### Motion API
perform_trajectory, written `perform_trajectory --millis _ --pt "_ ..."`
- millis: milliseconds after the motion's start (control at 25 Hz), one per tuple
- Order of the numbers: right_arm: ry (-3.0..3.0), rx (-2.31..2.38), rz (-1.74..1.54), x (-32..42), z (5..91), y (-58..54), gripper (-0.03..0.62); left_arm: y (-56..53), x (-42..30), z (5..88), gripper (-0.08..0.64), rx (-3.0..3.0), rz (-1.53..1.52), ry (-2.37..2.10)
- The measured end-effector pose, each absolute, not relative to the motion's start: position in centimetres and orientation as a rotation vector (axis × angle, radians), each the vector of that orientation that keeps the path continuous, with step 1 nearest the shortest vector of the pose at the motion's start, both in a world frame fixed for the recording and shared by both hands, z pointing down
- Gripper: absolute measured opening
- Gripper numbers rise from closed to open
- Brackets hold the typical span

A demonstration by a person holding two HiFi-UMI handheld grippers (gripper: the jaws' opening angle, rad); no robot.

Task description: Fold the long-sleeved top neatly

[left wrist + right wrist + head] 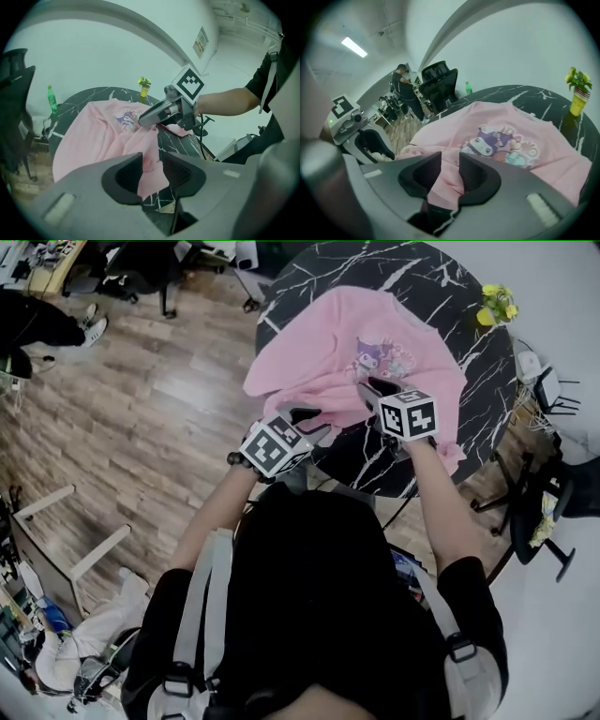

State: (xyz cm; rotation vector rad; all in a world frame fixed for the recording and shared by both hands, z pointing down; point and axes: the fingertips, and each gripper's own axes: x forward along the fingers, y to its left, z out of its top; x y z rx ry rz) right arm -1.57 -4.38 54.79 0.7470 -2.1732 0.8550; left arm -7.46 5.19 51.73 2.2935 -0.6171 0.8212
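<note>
Far side of surface (422, 277) bare, w/ 1 flower pot (497, 304) at R edge; pink top (328, 352) covers mid & near part; office chair (439, 79) beyond far rim.

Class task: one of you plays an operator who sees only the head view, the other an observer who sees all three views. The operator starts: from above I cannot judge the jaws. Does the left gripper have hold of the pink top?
Observer: Yes. The left gripper is shut on a fold of the pink top.
Operator: And the right one?
Observer: The right gripper also pinches pink cloth between its jaws.
Operator: Is there anything past the top edge of my picture?
Observer: A green bottle stands at the far edge of the table.
</note>
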Motion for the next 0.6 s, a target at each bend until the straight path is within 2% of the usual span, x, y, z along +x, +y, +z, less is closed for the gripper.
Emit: perform_trajectory --millis 240,400,480,600 --pt "-2.198 0.563 0.756 -9.4 55.2 0.3 0.195 7.0 -14.6 53.9 0.144 2.24 0.877 -0.644" --pt "-2.139 0.488 0.755 -10.3 56.9 3.4 0.198 7.7 -15.8 55.4 0.144 2.24 0.936 -0.593" --pt "-2.096 0.495 0.79 -9.4 57.9 4.5 0.168 8.0 -15.7 56.2 0.144 2.246 0.969 -0.558" --pt "-2.049 0.547 0.843 -7.3 58.7 6.0 0.068 8.3 -15.4 57.4 0.144 2.25 1.027 -0.51"
